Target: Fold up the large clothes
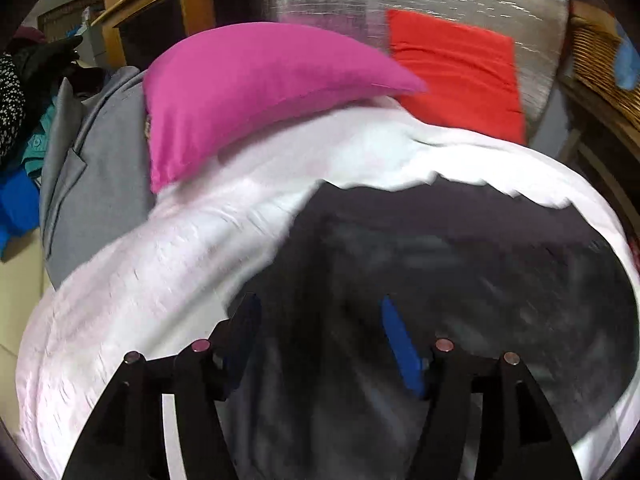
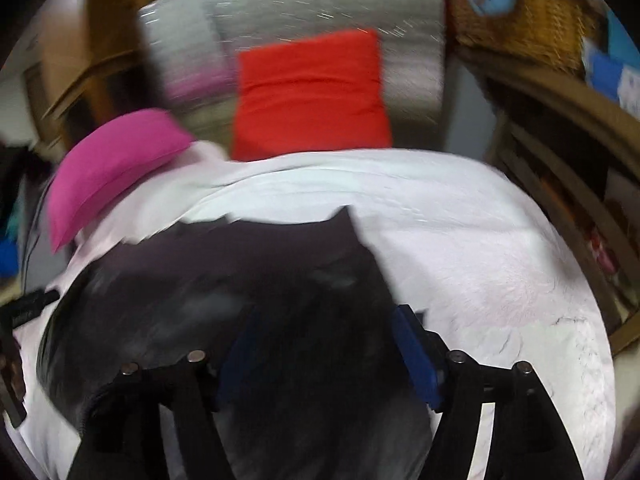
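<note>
A large dark grey-black garment (image 1: 460, 264) lies spread on a white bed sheet (image 1: 160, 264). It also shows in the right wrist view (image 2: 224, 280), blurred by motion. My left gripper (image 1: 320, 320) hangs just over the garment's near left part, jaws wide apart with blue pads (image 1: 400, 344), nothing between them. My right gripper (image 2: 324, 332) is over the garment's near right edge, jaws wide apart, blue pads (image 2: 416, 356) showing, holding nothing. The left gripper's tool (image 2: 28, 308) shows at the left edge of the right wrist view.
A pink pillow (image 1: 248, 92) and a red pillow (image 1: 456, 68) lie at the far side of the bed; both show in the right view (image 2: 108, 160) (image 2: 308, 92). A grey jacket (image 1: 88, 184) and other clothes lie left. A wicker basket (image 2: 520, 12) and wooden furniture stand right.
</note>
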Tool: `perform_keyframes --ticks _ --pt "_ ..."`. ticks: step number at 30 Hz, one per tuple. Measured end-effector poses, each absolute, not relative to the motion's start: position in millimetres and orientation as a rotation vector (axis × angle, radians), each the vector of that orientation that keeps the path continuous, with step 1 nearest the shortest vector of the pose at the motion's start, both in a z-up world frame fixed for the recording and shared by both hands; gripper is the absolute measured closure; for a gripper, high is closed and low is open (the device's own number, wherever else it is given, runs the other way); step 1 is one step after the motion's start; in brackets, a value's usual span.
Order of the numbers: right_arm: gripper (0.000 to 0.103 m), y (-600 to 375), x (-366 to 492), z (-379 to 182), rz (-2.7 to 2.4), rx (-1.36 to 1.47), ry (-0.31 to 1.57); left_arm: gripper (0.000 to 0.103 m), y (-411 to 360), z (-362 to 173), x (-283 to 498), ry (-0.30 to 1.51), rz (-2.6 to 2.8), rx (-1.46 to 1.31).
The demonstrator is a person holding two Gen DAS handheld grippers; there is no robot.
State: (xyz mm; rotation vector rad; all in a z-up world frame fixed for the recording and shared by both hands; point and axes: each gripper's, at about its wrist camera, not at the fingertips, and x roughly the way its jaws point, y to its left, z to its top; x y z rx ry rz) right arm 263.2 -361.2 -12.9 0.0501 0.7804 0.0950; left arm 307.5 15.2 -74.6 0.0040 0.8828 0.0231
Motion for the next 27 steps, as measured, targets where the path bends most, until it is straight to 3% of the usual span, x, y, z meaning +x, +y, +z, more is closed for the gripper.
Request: perform_keyframes --ticks 9,27 --pt "0.028 -329 233 -78 0.090 -0.013 0.864 0.034 -49 -120 257 0.924 -0.062 0.077" --pt "0.021 -343 238 -80 0.106 0.027 0.897 0.029 -43 -124 263 0.966 -0.064 0.051"
